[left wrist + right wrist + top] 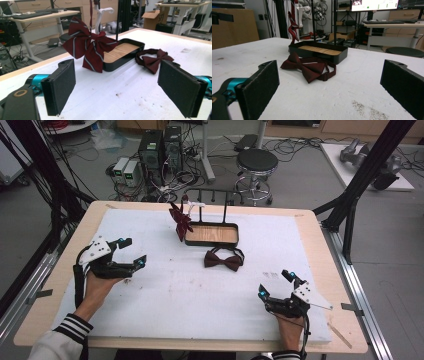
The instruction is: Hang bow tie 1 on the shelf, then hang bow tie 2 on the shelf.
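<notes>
bow tie pickup: approach notes

white foam mat [150,310] covers the wooden table; cables and a stool sit on the lab floor behind. plain maroon bow tie [223,260] lies flat on the mat, just in front of the black wood-floored tray [212,234]. striped maroon bow [180,221] hangs from the stand at the tray's left end. left gripper [132,252] and right gripper [274,284] both hover with jaws spread, holding nothing, well apart from the tie. judgement: right gripper is better placed; come in low, pinch the centre knot, not the loose strap [329,71].
</notes>
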Available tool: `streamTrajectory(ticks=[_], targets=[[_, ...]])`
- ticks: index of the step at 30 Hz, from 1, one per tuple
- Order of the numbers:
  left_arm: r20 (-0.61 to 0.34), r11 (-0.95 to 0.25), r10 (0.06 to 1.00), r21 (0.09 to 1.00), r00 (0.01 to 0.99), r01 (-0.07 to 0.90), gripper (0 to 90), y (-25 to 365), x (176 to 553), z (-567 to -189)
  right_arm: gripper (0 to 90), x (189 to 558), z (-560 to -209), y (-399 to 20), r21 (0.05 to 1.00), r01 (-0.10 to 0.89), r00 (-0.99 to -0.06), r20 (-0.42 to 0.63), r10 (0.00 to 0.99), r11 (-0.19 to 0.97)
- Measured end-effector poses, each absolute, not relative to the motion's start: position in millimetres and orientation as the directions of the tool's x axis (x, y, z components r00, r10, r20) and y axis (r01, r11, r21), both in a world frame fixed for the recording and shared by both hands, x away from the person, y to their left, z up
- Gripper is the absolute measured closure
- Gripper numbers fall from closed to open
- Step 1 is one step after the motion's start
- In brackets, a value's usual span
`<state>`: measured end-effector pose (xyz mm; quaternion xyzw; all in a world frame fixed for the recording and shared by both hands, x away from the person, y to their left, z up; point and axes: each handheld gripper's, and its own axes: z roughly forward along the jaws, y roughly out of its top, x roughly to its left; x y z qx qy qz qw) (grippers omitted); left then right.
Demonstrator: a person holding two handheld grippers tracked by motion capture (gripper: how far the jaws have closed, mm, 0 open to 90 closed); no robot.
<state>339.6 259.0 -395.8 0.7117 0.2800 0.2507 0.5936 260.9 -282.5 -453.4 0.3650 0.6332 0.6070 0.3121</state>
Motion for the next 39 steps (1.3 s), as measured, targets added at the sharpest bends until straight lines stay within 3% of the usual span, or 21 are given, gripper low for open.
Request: streamTrajectory(ticks=[20,31,39], targets=[[0.025,-0.094,0.716,0.994,0.698,0.06,15.3,268.8,323.8,-399.6,1.2,261.2,-453.5,-283.4,0.997,0.076,-0.539,0.043,0.841,-0.002],[0.011,-0.065,0.737,0.996,0.675,0.054,15.3,276.8,316.6,-411.4,1.2,267.3,-448.8,-289.4,0.99,0.123,-0.546,0.124,0.828,-0.068],[0.021,-0.066,0.739,0.997,0.673,0.041,15.3,275.4,313.1,-417.4,1.2,283.2,-427.9,-289.6,0.985,0.175,-0.591,0.097,0.801,0.01]])
